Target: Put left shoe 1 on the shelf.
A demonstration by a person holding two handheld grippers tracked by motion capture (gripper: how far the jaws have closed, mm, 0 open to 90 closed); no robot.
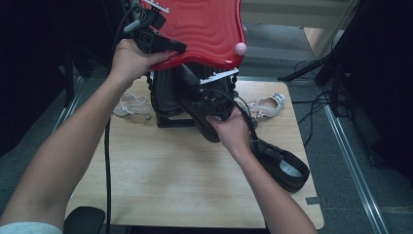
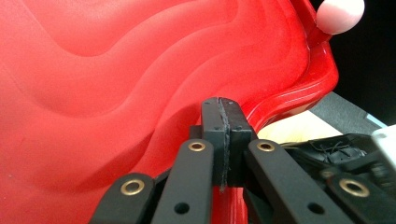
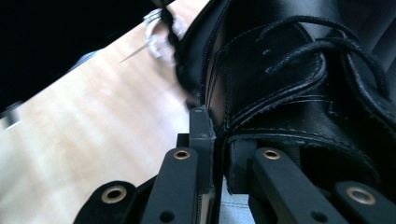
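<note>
Currently: left gripper (image 2: 223, 135) clamped on rim of red tray (image 2: 116, 79), raised above tabletop (image 1: 160, 180). Right gripper (image 3: 219, 140) pinching collar of black laced shoe (image 3: 289, 84) — held over tabletop, beneath tray.

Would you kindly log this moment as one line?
left tool: shut on wavy red plastic lid | right tool: shut on black leather lace-up shoe

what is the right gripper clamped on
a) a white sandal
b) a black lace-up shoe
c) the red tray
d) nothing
b: in the right gripper view the right gripper has its jaws closed on the collar edge of the black lace-up shoe.
</note>
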